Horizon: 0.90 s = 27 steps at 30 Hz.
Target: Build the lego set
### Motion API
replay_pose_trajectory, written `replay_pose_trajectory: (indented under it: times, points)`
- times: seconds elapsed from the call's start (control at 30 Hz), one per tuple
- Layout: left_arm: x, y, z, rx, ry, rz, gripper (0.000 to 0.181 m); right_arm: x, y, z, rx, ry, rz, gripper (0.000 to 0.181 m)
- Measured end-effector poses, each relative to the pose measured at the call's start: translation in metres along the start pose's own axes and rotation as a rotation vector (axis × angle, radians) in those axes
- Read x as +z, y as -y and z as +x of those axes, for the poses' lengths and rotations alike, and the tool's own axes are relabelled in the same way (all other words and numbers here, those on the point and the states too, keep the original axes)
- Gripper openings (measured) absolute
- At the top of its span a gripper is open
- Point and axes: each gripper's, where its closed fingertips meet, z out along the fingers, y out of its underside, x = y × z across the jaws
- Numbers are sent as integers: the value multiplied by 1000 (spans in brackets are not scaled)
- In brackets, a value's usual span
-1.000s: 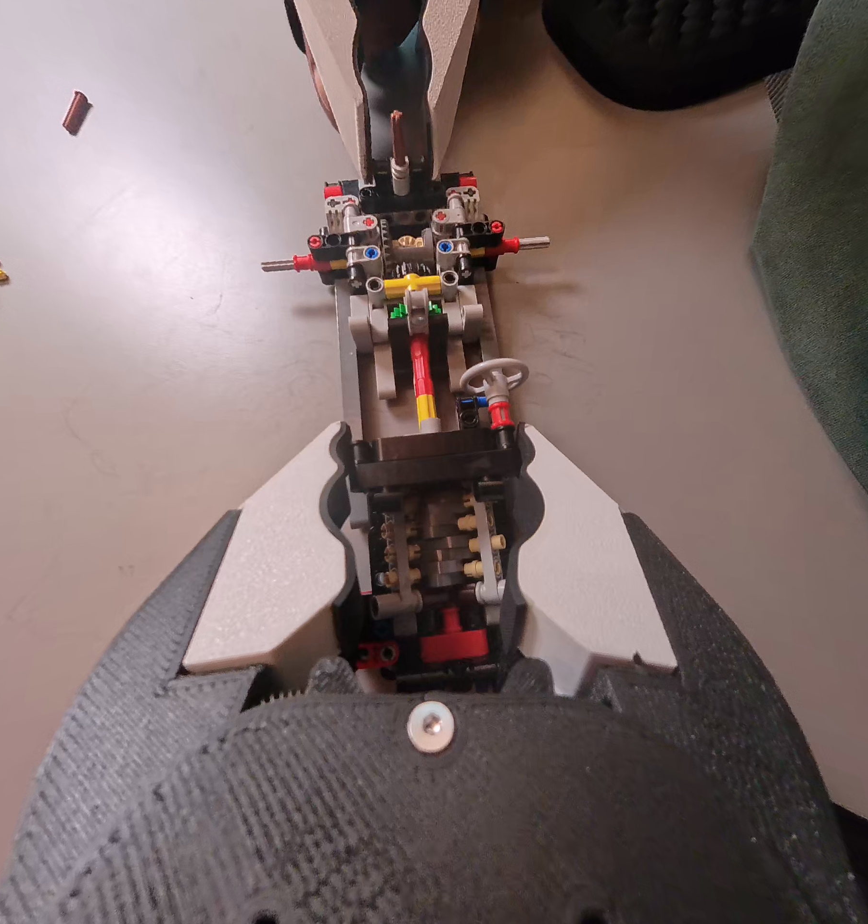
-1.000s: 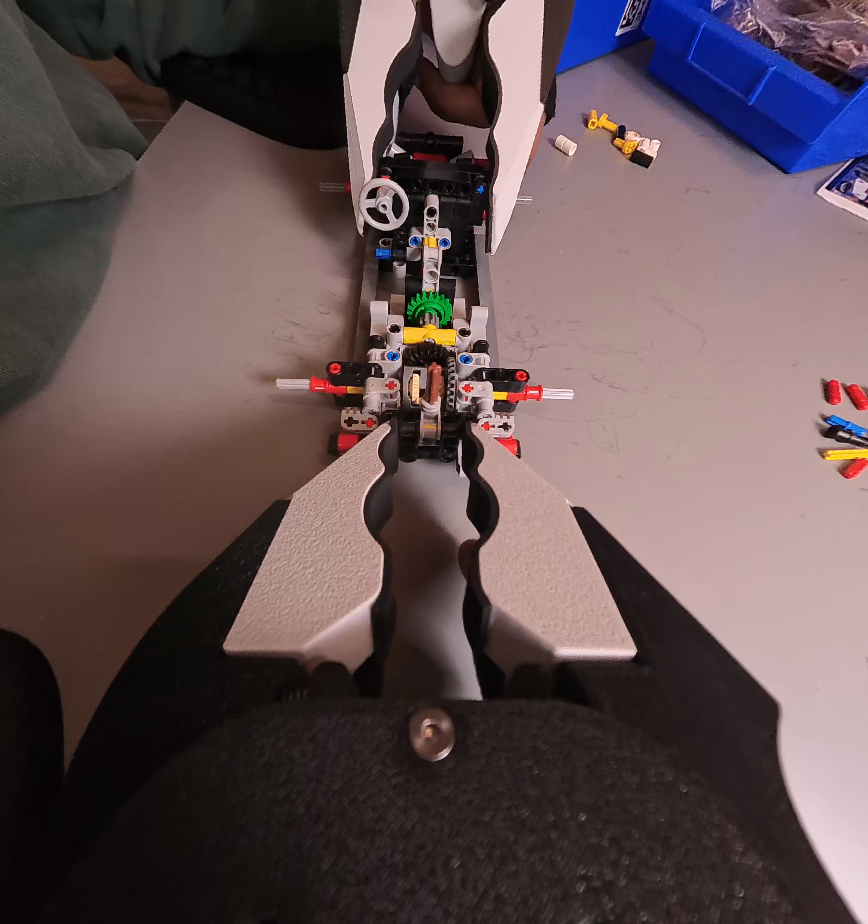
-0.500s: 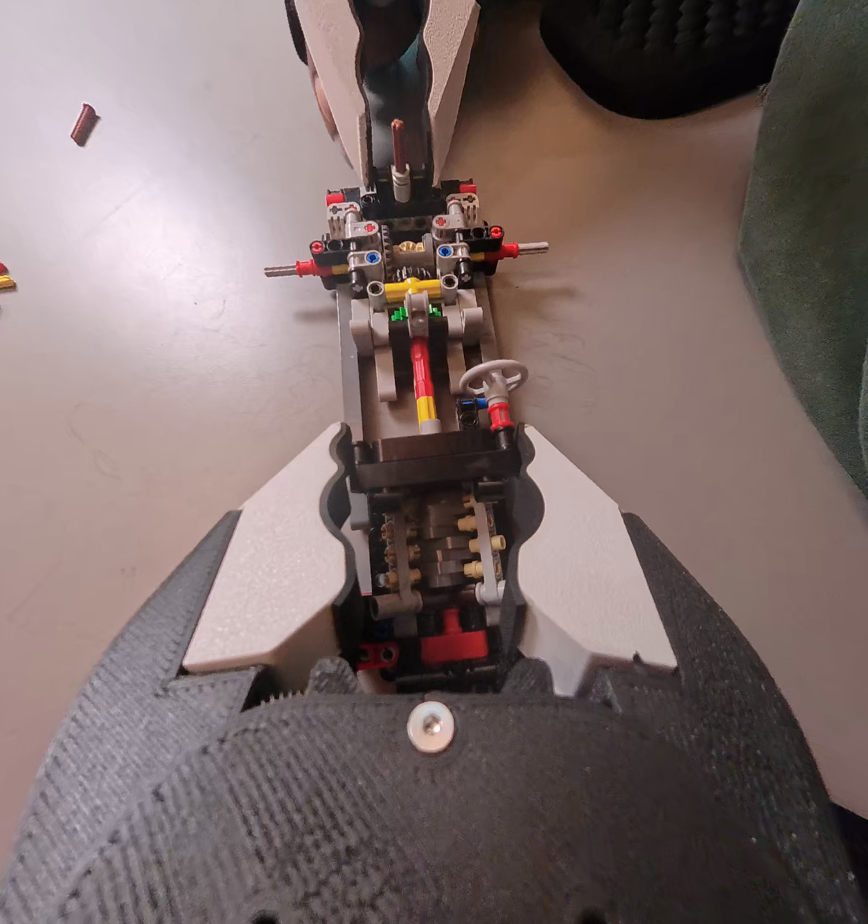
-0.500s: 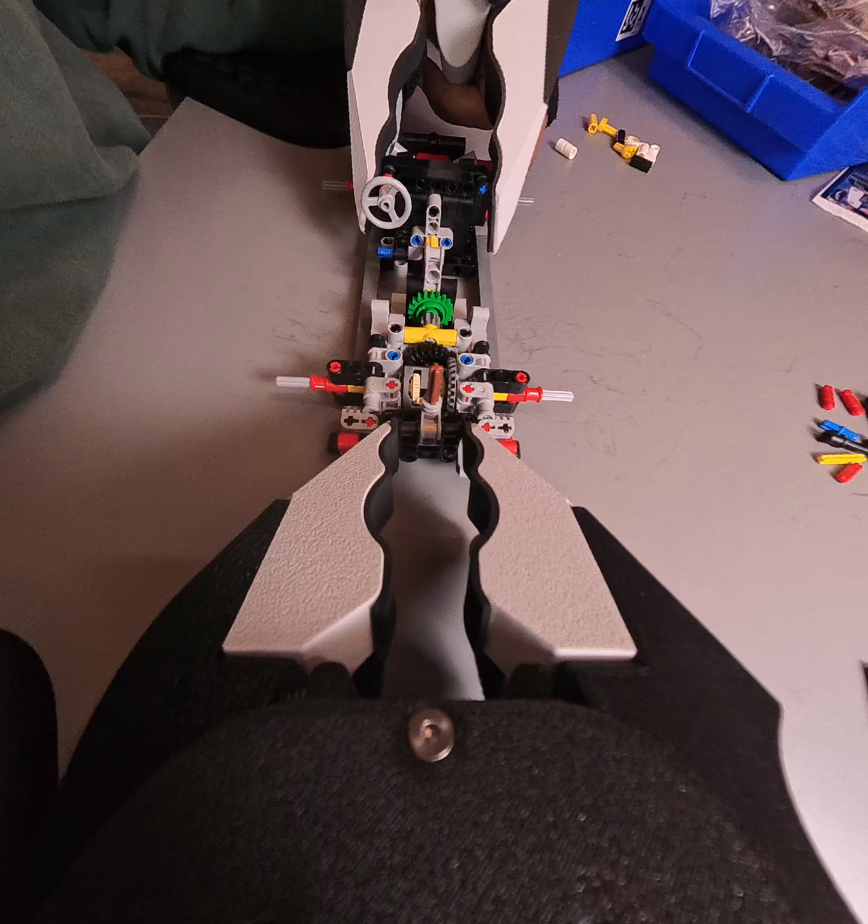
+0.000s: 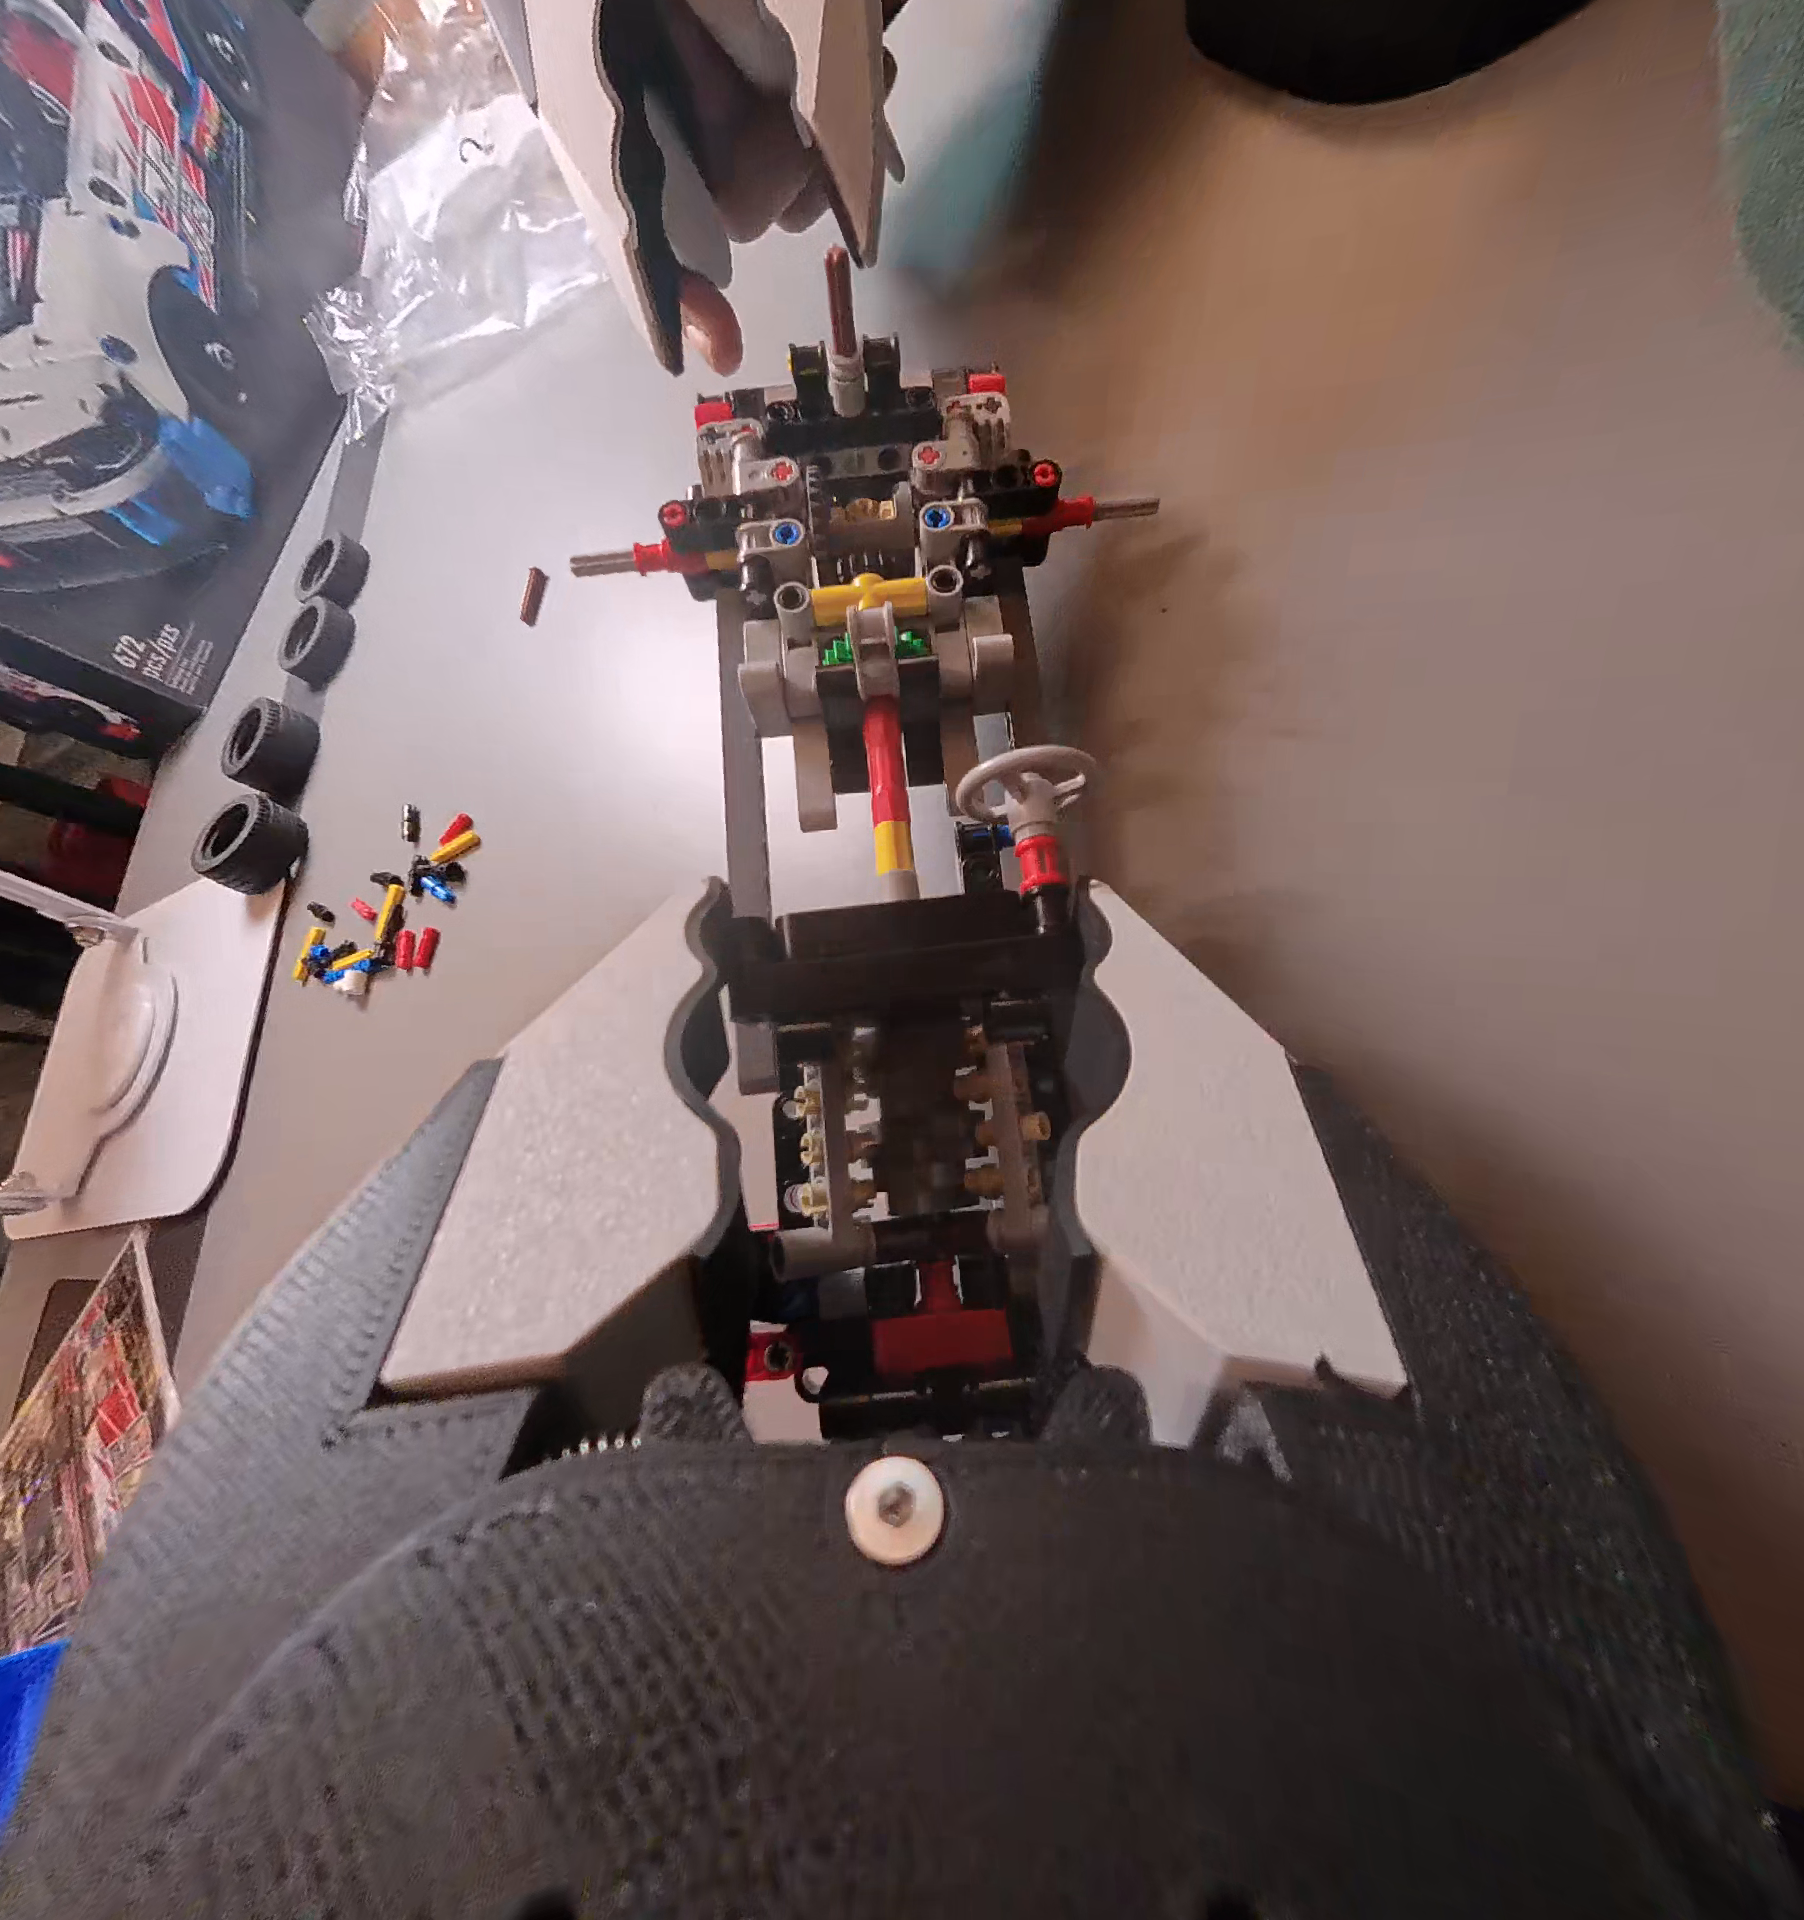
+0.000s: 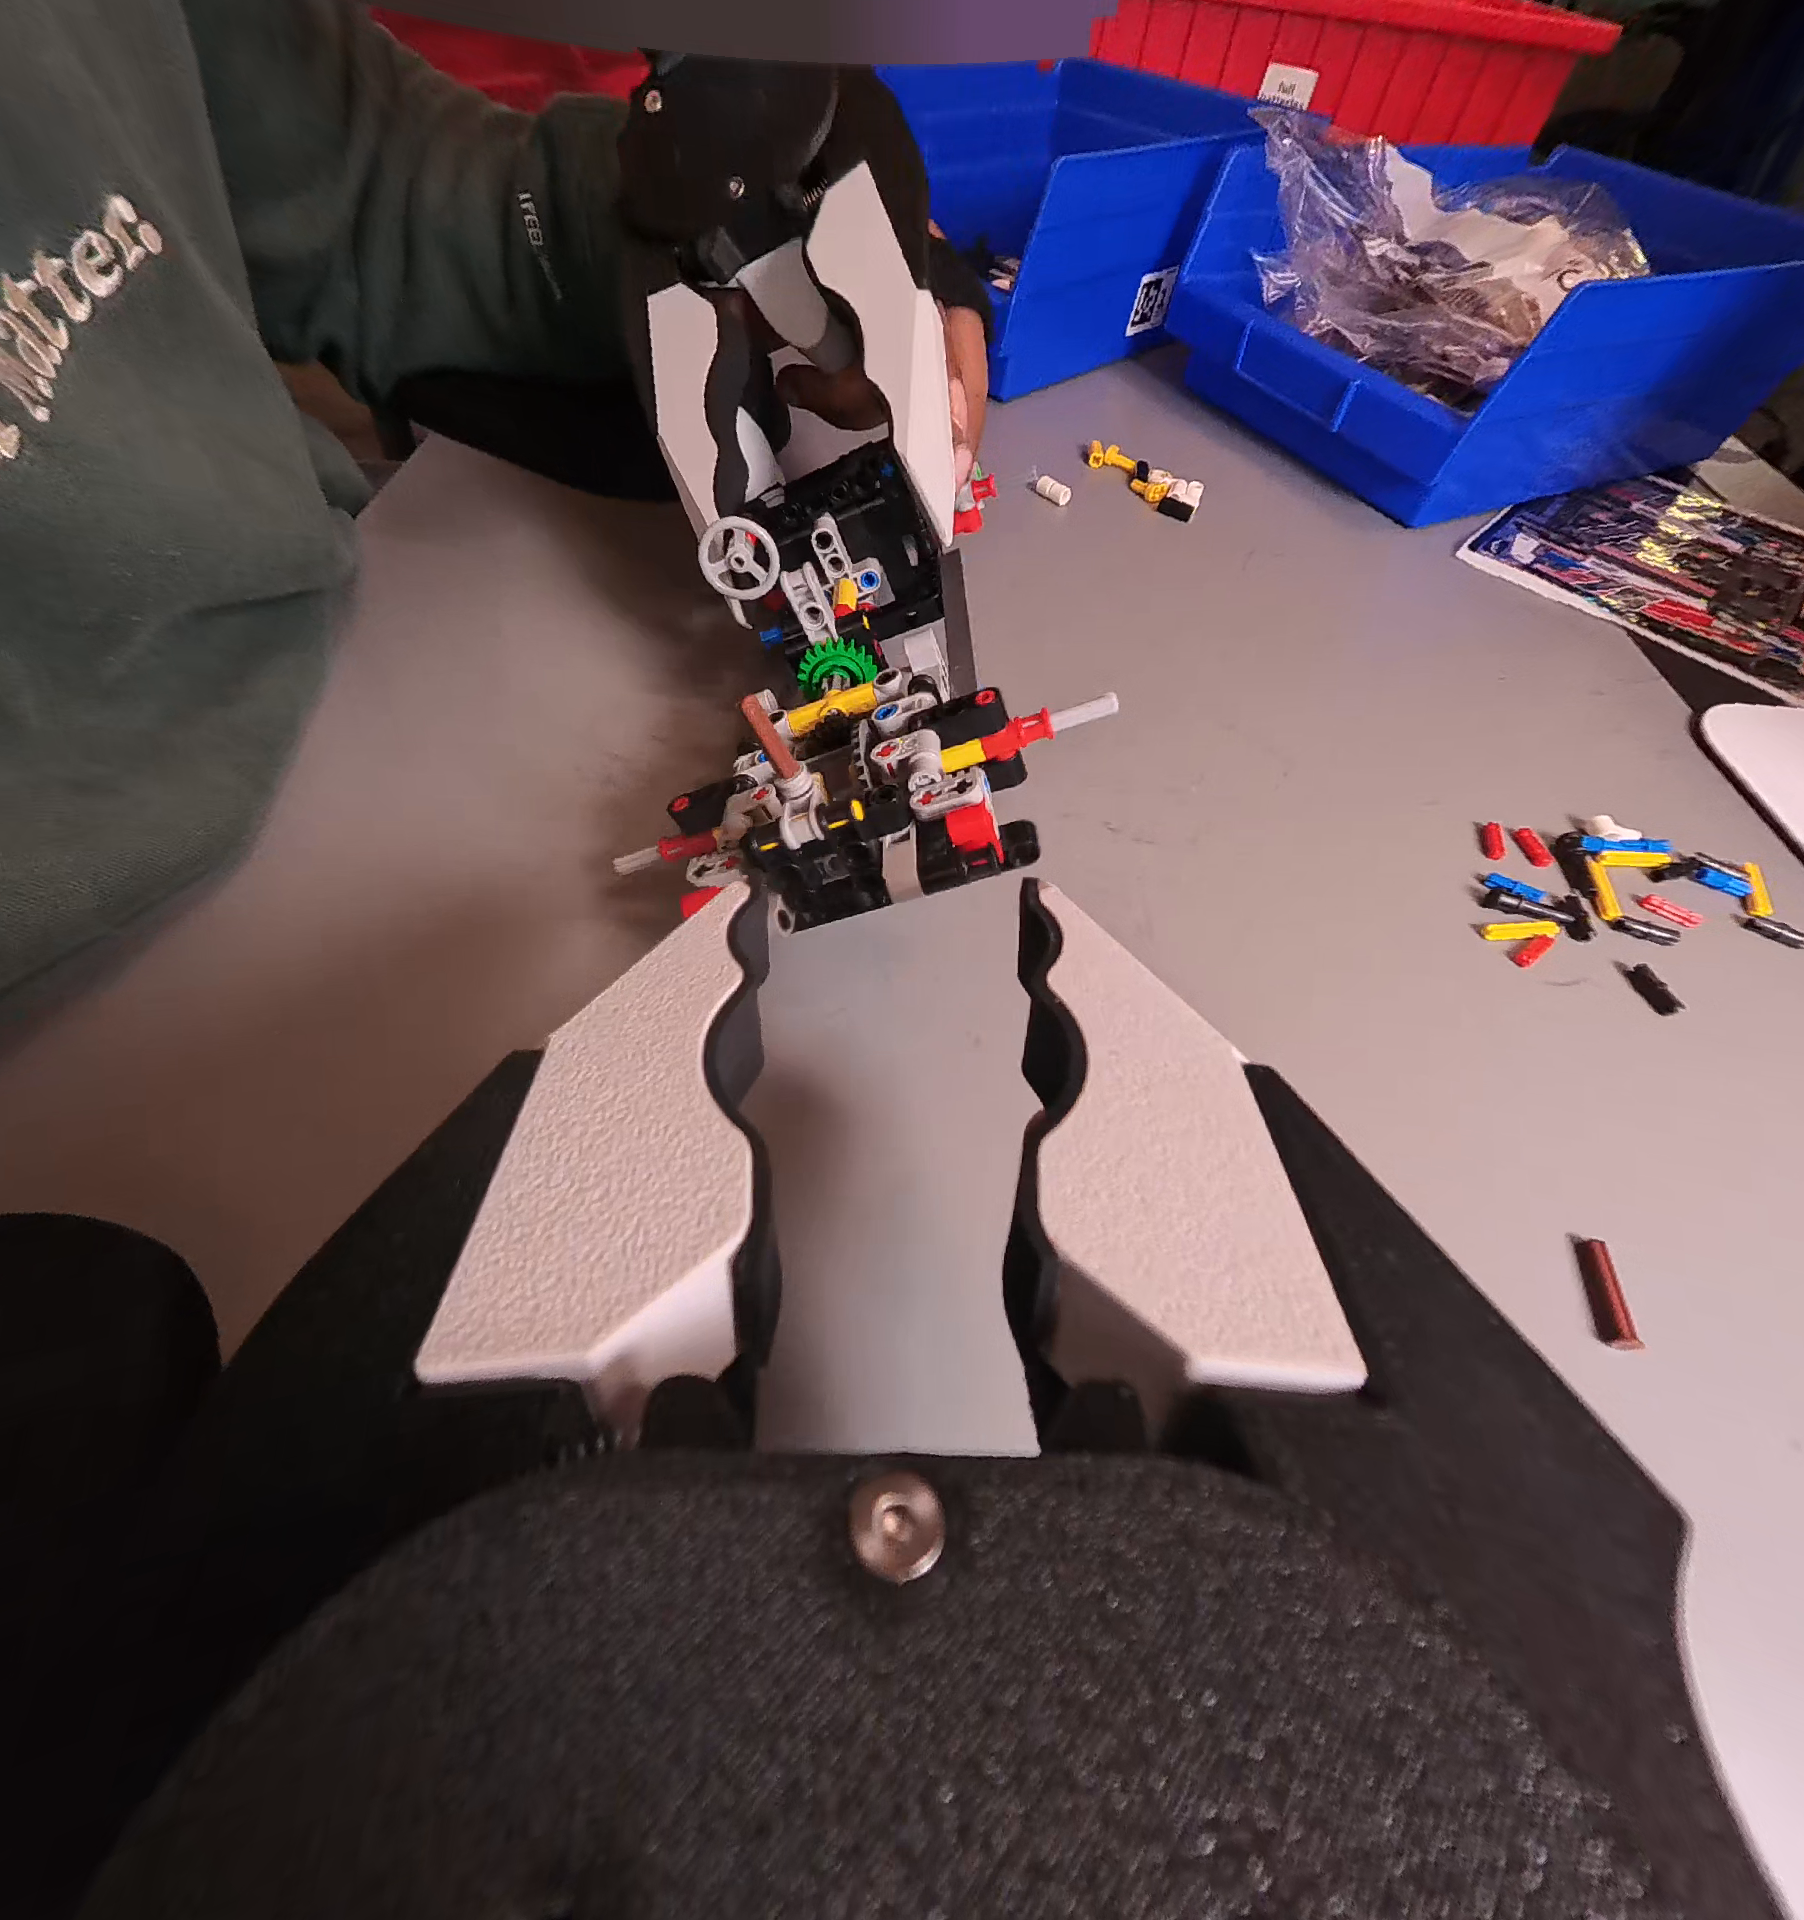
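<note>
Plainly, in the left wrist view the left gripper [image 5: 893,945] pinches the near end of the car chassis [image 5: 872,727] at frame centre; a brown axle [image 5: 838,296] stands at its far end, and four tyres [image 5: 254,748] wait at left, unfitted. From the right wrist view, the right gripper [image 6: 893,914] is spread and empty just before the chassis; loose pins [image 6: 1625,894] at right suggest much remains.

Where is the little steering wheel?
In the left wrist view, the steering wheel sits on the chassis's right side, just ahead of the left hand-held gripper.
</note>
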Motion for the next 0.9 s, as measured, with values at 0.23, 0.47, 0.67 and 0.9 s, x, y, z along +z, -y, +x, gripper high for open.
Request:
replay_pose_trajectory:
  times: [0.23,0.47,0.67,0.9]
  points:
    - [-1,-1,-2,23,22,-10,63,7,1,-11,-21,37,-15,40]
    - [1,-5,-5,-48,-6,-3,63,24,-5,-14,-70,19,-59,37]
    - [4,-7,-5,-111,-64,-7,63,29,-12,-6,-94,-38,-88,22]
    - [8,-10,-1,-215,-147,-13,63,32,-26,-8,-51,13,-148,22]
